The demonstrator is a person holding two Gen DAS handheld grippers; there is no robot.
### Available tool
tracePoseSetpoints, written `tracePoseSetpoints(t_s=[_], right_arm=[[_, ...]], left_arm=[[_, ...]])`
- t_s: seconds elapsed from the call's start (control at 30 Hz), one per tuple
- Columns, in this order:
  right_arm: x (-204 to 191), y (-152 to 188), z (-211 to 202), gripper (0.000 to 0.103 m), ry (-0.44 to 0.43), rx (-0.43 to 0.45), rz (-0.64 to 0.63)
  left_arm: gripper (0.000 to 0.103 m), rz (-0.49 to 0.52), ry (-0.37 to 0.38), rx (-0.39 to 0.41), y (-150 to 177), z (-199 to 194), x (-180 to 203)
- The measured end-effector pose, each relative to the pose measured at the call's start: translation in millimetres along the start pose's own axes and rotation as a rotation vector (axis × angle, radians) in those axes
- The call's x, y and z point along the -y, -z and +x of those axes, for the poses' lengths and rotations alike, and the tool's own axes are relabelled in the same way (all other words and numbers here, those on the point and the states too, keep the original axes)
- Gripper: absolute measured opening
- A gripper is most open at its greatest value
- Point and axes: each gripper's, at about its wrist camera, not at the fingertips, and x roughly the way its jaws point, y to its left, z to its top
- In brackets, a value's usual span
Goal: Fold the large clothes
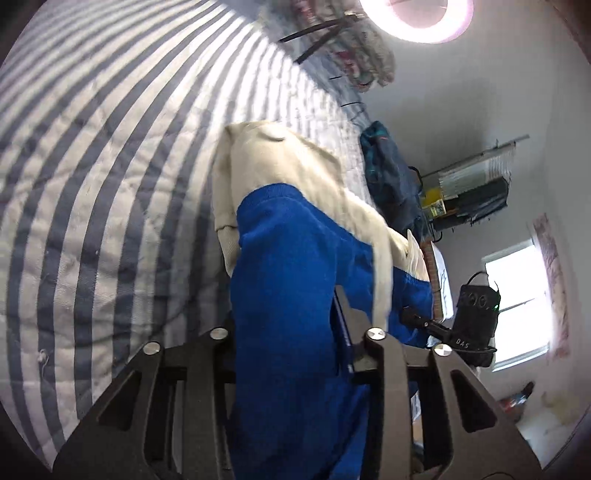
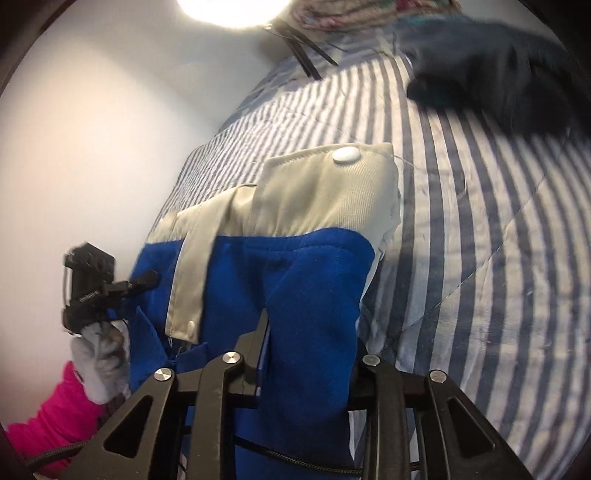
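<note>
A large blue and cream garment hangs lifted above the striped bed; it also shows in the right wrist view. My left gripper is shut on a bunched blue part of it. My right gripper is shut on another blue part, with the cream flap and a white snap button above the fingers. The right gripper shows in the left wrist view at the garment's far edge. The left gripper shows in the right wrist view, held by a gloved hand with a pink sleeve.
A blue-and-white striped quilt covers the bed. A dark garment lies on the bed, also in the left wrist view. A patterned pillow lies at the head. A round ceiling lamp, a shelf and a window are beyond.
</note>
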Motion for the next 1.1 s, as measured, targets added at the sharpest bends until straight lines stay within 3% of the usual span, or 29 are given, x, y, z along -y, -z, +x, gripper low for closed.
tracePoseSetpoints(t_s=[0.1, 0.37, 0.7, 1.1], right_arm=[[-17.3, 0.5, -10.6, 0.025, 0.035, 0.018, -0.041], [-37.8, -2.6, -50.7, 0.024, 0.096, 0.075, -0.099], [-7.0, -22.6, -113.7, 0.024, 0.173, 0.160, -0.102], [63.9, -94.8, -166.4, 0.024, 0.266, 0.275, -0.076]], left_arm=[[0.030, 0.048, -0.020, 0.012, 0.3, -2.4, 19.0], [0.028, 0.143, 0.009, 0.023, -2.7, 0.1, 75.0], [0.027, 0.204, 0.087, 0.030, -26.7, 36.4, 135.1], [0.027, 0.299, 0.147, 0.028, -86.1, 123.7, 220.3]])
